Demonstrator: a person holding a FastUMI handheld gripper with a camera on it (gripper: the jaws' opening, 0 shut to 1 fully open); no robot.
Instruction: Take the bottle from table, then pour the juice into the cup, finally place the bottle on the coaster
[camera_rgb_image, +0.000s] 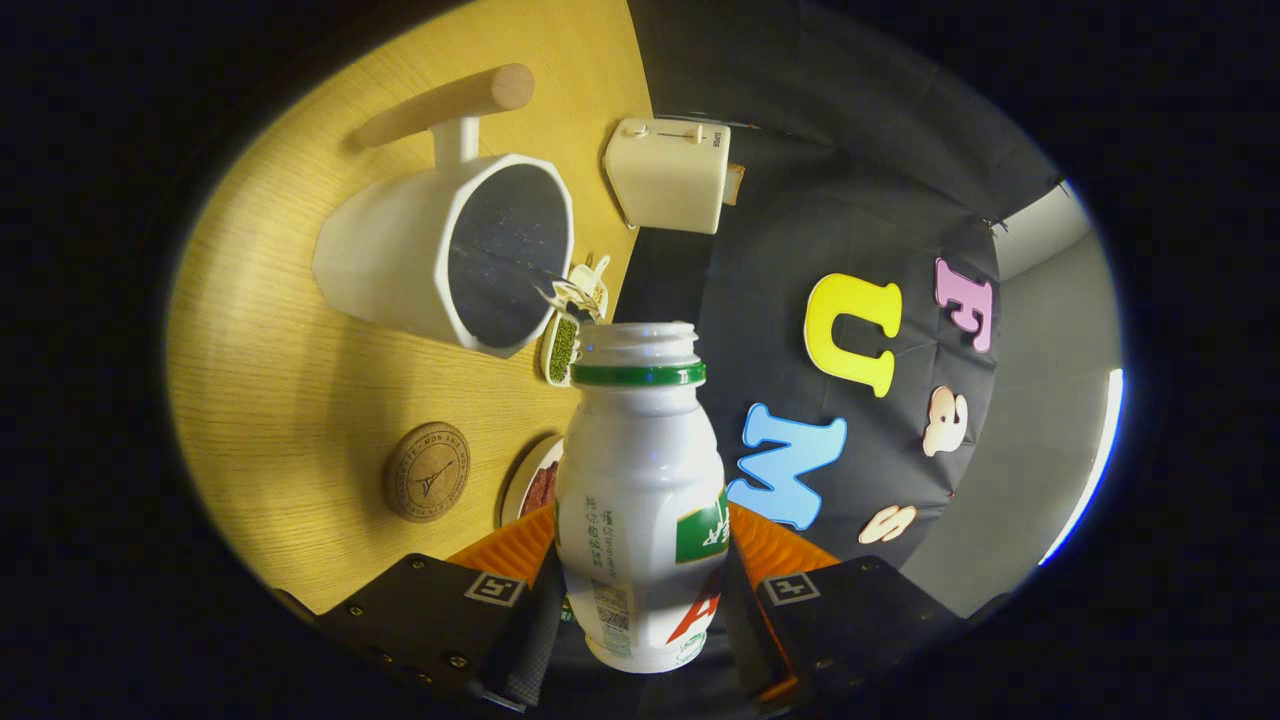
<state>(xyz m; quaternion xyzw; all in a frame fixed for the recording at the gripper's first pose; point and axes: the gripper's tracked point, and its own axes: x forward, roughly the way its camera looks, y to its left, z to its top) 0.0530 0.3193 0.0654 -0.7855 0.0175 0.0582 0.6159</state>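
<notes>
My gripper is shut on a white plastic bottle with a green neck ring and an uncapped mouth. The whole scene is rolled on its side, so the bottle lies about level with the table. Just past its mouth stands the white cup, with a dark inside and a wooden handle, opening towards the bottle's side. The mouth is close to the cup's near rim and a little above it. I see no stream of juice. A round cork coaster lies bare on the wooden table, beside the bottle's body.
A cream toaster stands at the table's back edge beyond the cup. A small dish of green beans sits between cup and bottle mouth. A white plate with something reddish lies next to the coaster.
</notes>
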